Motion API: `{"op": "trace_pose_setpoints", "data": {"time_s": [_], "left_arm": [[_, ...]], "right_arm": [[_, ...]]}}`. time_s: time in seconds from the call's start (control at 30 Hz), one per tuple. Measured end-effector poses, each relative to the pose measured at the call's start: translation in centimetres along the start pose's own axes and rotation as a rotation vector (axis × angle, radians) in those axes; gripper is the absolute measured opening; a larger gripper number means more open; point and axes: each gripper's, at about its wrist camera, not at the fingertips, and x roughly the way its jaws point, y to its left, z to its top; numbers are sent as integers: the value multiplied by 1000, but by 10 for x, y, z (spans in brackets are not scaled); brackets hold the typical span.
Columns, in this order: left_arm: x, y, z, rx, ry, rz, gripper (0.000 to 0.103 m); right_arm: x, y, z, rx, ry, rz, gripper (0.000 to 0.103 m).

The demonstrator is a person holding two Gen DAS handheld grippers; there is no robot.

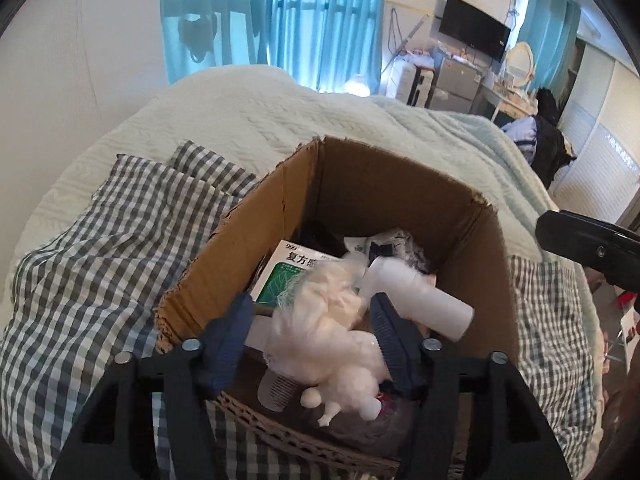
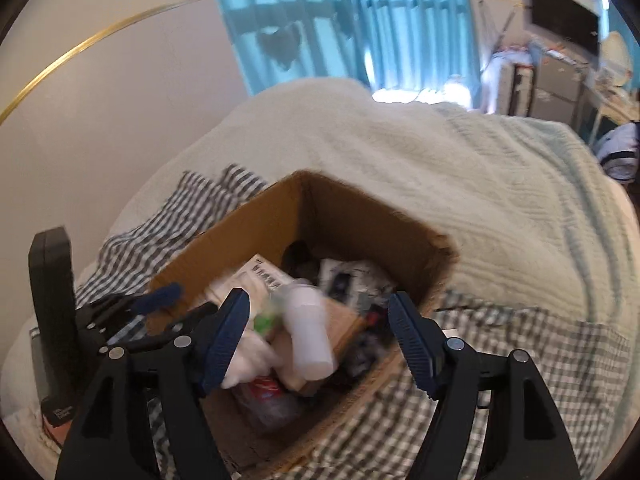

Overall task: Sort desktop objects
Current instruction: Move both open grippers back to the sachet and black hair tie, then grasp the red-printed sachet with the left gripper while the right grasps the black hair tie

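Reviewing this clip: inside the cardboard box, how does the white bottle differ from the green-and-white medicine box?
The white bottle is a plain round cylinder, while the medicine box is flat, rectangular and printed with a green leaf panel and text. The bottle lies tilted on top of the pile, almost fully visible; the medicine box sits lower, partly covered by a white fluffy bag. Both lie inside the cardboard box, held by neither claw.

A brown cardboard box (image 1: 400, 200) sits on grey-and-white checked cloth (image 1: 100, 240), before turquoise curtains (image 1: 320, 20).
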Motion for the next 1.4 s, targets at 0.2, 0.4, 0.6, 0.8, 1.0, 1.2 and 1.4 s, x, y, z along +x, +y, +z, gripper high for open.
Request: {"op": "trace_pose_setpoints", "data": {"time_s": [0.2,0.4,0.6,0.8,1.0,1.2,1.4], "left_arm": [[-31,-27,1,23,-44,-30,72],[-66,-90,-7,86,-94,-149,84],[-59,-167,-35,161,-59,-231,91],[-8,-216,-68,236,32,-192,92],[47,-230,-97,244,44,-151,92],[105,-224,-106,197,125,-100,92],[132,-230,-108,217,116,-80,92]], "right_arm": [[-42,-21,-5,34,-58,-44,72],[-89,-55,-29,50,-114,-115,72],[-114,-117,-61,135,-127,-206,72],[-104,-179,-99,259,-96,-186,72],[-53,-214,-131,284,-6,-110,72],[6,-230,-143,243,77,-68,64],[66,-239,-141,201,161,-21,56]]}}
